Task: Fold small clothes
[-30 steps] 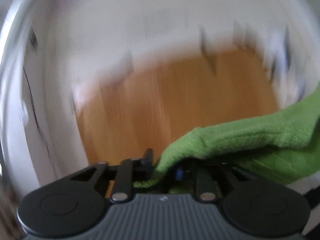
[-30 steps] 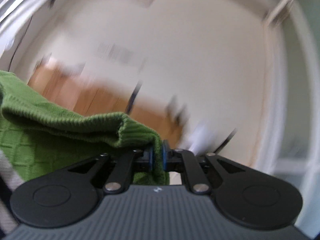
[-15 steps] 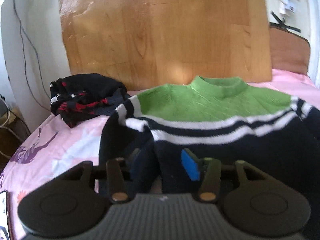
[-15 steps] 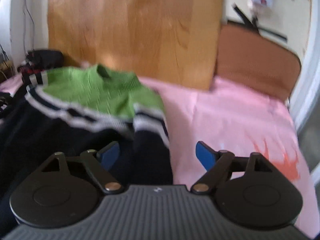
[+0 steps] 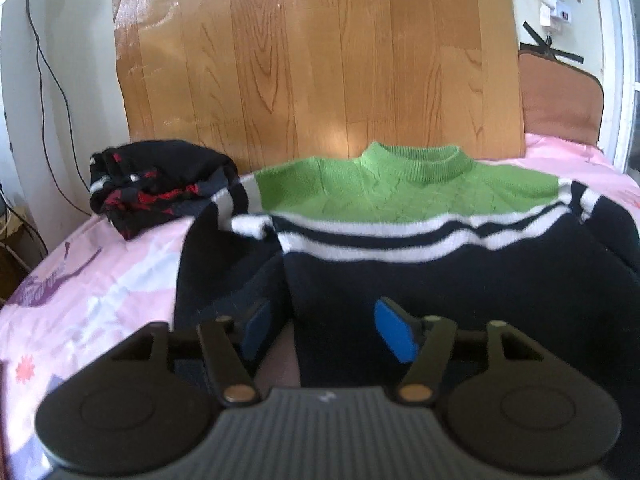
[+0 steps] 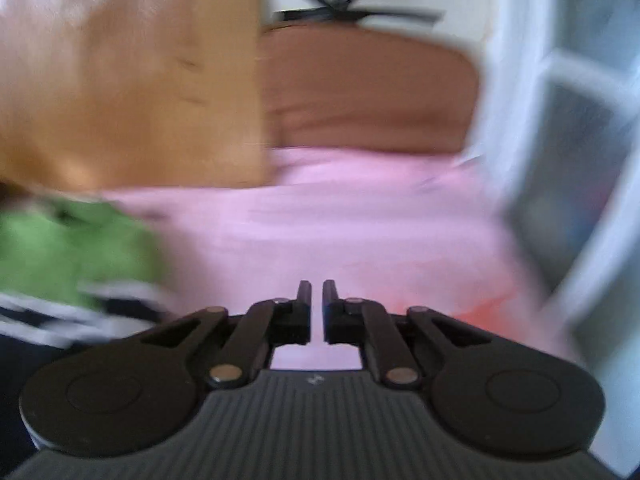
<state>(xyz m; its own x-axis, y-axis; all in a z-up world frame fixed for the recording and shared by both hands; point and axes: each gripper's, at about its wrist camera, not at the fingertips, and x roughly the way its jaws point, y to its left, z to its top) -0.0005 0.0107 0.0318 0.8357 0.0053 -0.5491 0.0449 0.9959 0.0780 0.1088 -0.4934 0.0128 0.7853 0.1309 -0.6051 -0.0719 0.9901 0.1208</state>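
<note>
A small sweater [image 5: 400, 208] with a green top, white stripes and a black body lies flat on the pink sheet [image 5: 100, 280], collar toward the wooden board. My left gripper [image 5: 324, 332] is open and empty just above the sweater's lower left part, by the left sleeve. In the blurred right wrist view the sweater [image 6: 72, 248] shows at the far left. My right gripper [image 6: 317, 300] is shut and empty over the bare pink sheet [image 6: 360, 220], to the right of the sweater.
A folded black, red and white garment [image 5: 156, 184] lies at the back left of the bed. A wooden board [image 5: 312, 60] leans behind the bed, with a brown headboard [image 5: 560, 100] to its right. Cables hang on the left wall. A window frame [image 6: 580, 160] stands at the right.
A second ago both grippers held the sweater's green shoulders in the air. They laid it flat and let go. The right gripper then swung right and shut; the left stays open.
</note>
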